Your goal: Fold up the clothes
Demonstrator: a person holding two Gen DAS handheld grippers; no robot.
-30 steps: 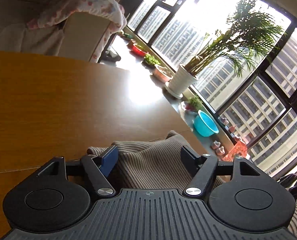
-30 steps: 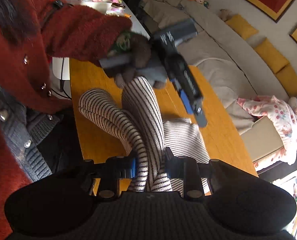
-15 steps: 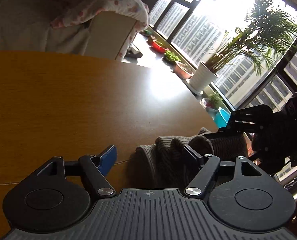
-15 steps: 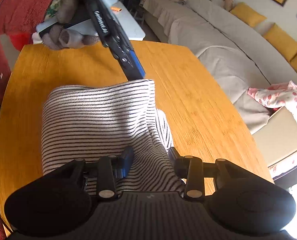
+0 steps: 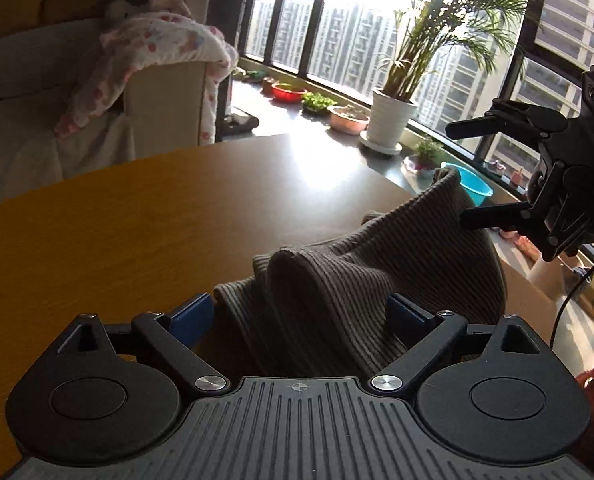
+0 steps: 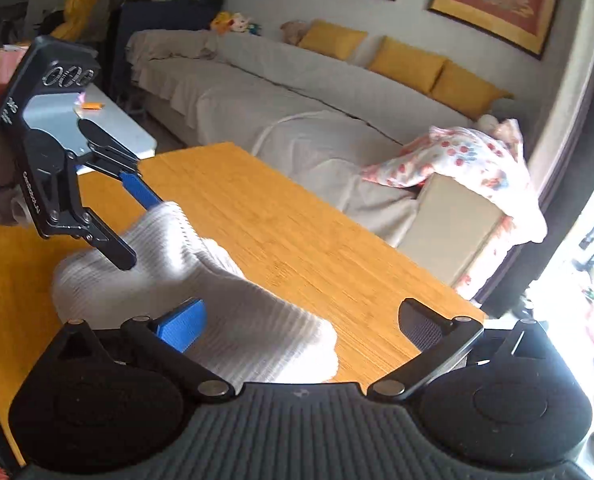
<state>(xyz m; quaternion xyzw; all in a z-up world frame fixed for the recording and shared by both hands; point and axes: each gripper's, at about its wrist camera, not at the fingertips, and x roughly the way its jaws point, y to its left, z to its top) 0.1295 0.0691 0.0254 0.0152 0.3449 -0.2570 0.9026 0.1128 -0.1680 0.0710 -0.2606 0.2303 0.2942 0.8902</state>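
Striped knit garment (image 5: 361,280), apparently folded, bunched on table.

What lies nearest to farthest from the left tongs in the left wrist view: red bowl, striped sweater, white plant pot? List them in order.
1. Striped sweater: between the open left tongs, on the table.
2. White plant pot: beyond the table's far edge, right, on the window ledge.
3. Red bowl: farther back along the ledge, toward the middle.
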